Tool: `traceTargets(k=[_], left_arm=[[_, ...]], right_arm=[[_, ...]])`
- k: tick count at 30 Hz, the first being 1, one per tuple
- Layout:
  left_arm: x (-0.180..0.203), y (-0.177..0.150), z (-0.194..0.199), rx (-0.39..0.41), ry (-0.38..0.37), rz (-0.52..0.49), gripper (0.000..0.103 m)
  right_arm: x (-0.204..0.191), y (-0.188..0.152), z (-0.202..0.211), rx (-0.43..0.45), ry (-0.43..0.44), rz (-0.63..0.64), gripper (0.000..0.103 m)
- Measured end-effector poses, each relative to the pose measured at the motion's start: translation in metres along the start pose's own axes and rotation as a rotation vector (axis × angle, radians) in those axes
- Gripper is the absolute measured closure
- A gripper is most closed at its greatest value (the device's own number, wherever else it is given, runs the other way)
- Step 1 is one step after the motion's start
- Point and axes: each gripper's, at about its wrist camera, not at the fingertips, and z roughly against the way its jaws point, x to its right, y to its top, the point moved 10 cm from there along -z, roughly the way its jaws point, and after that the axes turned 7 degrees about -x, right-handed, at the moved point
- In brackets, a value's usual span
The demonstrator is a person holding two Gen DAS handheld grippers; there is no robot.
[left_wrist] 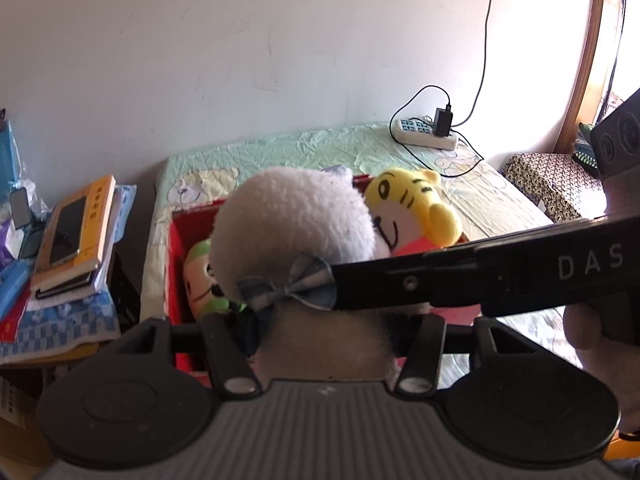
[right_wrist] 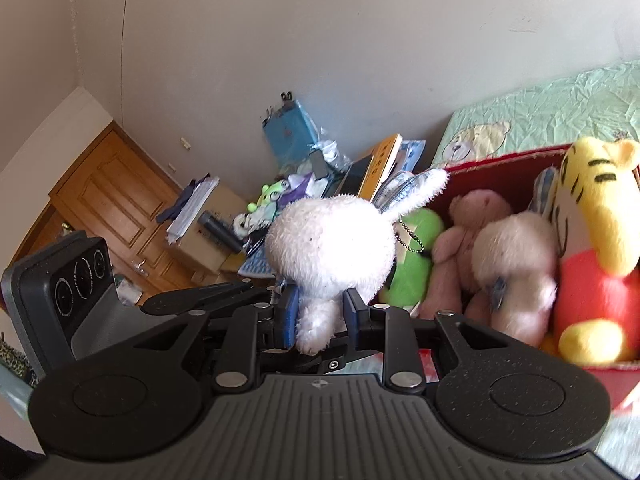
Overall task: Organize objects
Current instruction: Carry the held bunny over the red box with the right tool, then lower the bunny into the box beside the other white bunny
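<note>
My right gripper (right_wrist: 320, 316) is clamped on one white plush rabbit (right_wrist: 332, 240), its blue pads squeezing the lower body while the head and one long ear rise above the jaws. In the left wrist view, my left gripper (left_wrist: 324, 344) is closed around a soft white plush (left_wrist: 296, 220) with a blue-grey bow (left_wrist: 288, 286); its fingertips are buried under the plush, and I can't tell whether this is the same toy the right gripper holds. The right gripper's black finger (left_wrist: 440, 280) crosses that view from the right.

Just beyond sits one red box (right_wrist: 500, 168) on the bed. From the right wrist I count four toys in it: one green plush (right_wrist: 416, 256), one pink bear (right_wrist: 468, 236), one pale plush (right_wrist: 516, 256) and one yellow tiger (right_wrist: 600, 248). The left wrist shows only the green toy (left_wrist: 202, 276) and the tiger (left_wrist: 412, 208).

Farther off, only the left view shows one power strip (left_wrist: 424, 134) with a black charger on the green sheet (left_wrist: 300, 148). Only the right view shows the wooden door (right_wrist: 108, 208). Both show the yellow book (left_wrist: 86, 224) with a phone on it.
</note>
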Motion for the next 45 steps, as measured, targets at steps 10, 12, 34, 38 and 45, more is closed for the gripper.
traceTargets(k=[10,12,34,38,45], left_arm=[[-0.009,0.018,-0.038,-0.009,-0.014,0.044,0.048],[-0.009,0.019,-0.046,-0.02,-0.005,0.045,0.048],[-0.012,0.01,-0.108,-0.169,-0.017,0.133,0.047],[-0.011,0.007,-0.111,-0.173,-0.011,0.136,0.047],[-0.01,0.006,-0.112,-0.172,-0.004,0.147,0.047]], right_arm=[[0.028,0.02,-0.011,0.032,-0.058,0.005,0.076],[0.034,0.021,-0.014,0.029,-0.069,0.006,0.076],[0.076,0.012,-0.031,-0.103,-0.095,-0.062,0.076],[0.08,0.009,-0.033,-0.112,-0.08,-0.075,0.075],[0.079,0.009,-0.035,-0.118,-0.072,-0.055,0.076]])
